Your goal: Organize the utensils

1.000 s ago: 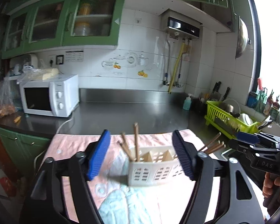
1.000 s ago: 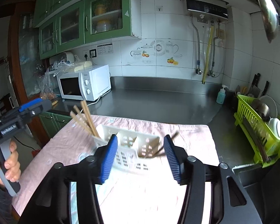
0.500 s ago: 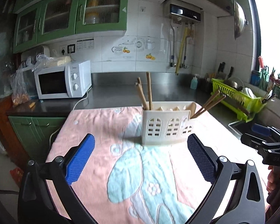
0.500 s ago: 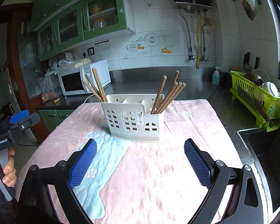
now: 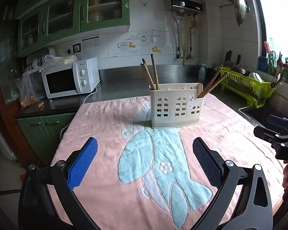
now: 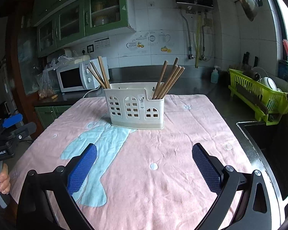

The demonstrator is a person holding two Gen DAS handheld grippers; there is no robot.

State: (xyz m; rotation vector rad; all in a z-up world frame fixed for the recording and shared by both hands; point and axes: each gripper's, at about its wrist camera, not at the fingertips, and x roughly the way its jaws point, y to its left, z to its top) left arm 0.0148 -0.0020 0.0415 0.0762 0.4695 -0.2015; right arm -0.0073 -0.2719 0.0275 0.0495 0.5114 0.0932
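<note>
A cream plastic utensil holder (image 5: 176, 106) (image 6: 135, 106) stands upright on a pink towel (image 5: 109, 153) (image 6: 172, 153). Wooden chopsticks (image 5: 150, 72) (image 6: 98, 73) lean in its left compartment, and several more chopsticks (image 5: 213, 83) (image 6: 170, 80) lean in its right compartment. My left gripper (image 5: 144, 161) is open and empty, well short of the holder. My right gripper (image 6: 144, 164) is open and empty, also well back from the holder. Each gripper also shows at the edge of the other's view: the right gripper (image 5: 278, 134), the left gripper (image 6: 7, 132).
A white microwave (image 5: 69, 78) (image 6: 76, 77) sits at the back left on the steel counter (image 5: 124, 80). A green dish rack (image 5: 245, 85) (image 6: 263, 97) stands at the right, beside a sink (image 6: 268, 140). A soap bottle (image 5: 202, 72) stands near the wall.
Both grippers have opened wide and drawn back from the holder, which now stands farther away. The chopsticks stay in the holder.
</note>
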